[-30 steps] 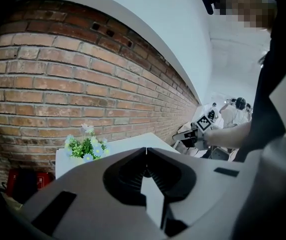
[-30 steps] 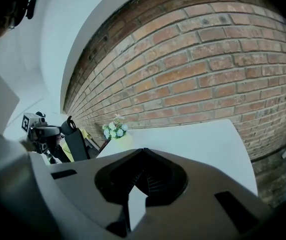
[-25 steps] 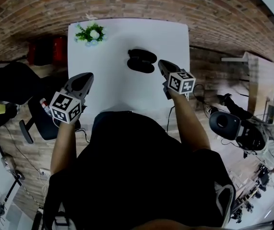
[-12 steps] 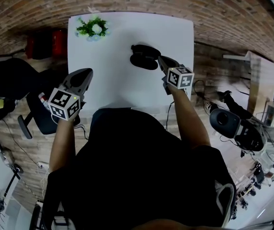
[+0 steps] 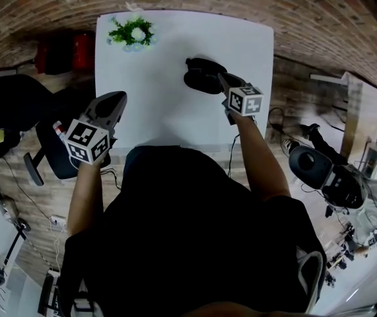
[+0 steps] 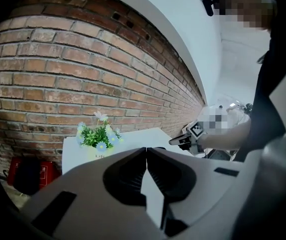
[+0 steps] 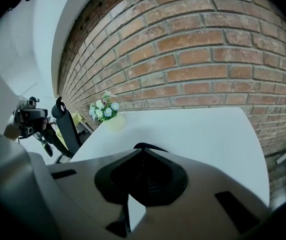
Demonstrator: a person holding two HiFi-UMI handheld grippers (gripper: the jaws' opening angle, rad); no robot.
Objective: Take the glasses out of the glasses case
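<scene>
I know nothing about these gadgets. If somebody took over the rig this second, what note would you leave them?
Left gripper: shut, empty, at the left edge of the table, away from the job.
Right gripper: shut, empty, tips right at the black glasses case.
Done: nothing that shows; no glasses lie out on the table.
Left: take the glasses out. I cannot tell if the case is open.

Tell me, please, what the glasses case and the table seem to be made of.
The glasses case looks black and matte, perhaps plastic or leatherette; it is too small to say. The table looks like smooth white laminate or painted board: even, no grain.
</scene>
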